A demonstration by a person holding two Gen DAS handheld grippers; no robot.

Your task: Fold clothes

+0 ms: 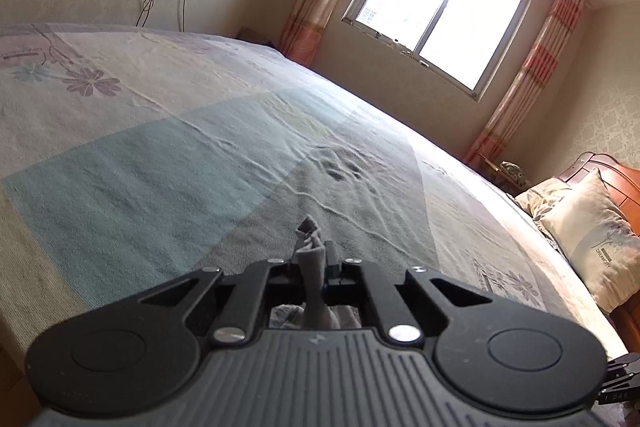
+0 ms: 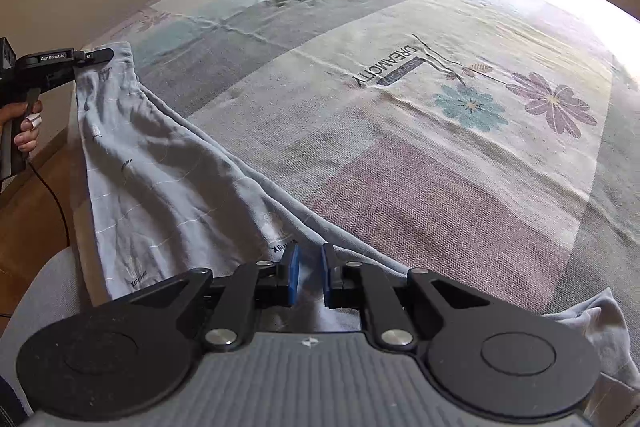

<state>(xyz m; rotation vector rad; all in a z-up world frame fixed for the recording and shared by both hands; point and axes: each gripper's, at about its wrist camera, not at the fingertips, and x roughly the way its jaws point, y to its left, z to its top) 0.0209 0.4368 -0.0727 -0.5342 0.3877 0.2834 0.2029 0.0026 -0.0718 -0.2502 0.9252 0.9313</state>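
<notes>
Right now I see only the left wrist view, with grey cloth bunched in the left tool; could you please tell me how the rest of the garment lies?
Observer: The light grey garment stretches from the left tool down to the right tool, along the bedspread's near edge.
Operator: Does the right tool hold it?
Observer: Its blue pads stand slightly apart with cloth between them; I cannot tell whether they pinch it.
Operator: Is it spread on the bedspread?
Observer: Mostly not; one end lies there, right of the right tool.
</notes>
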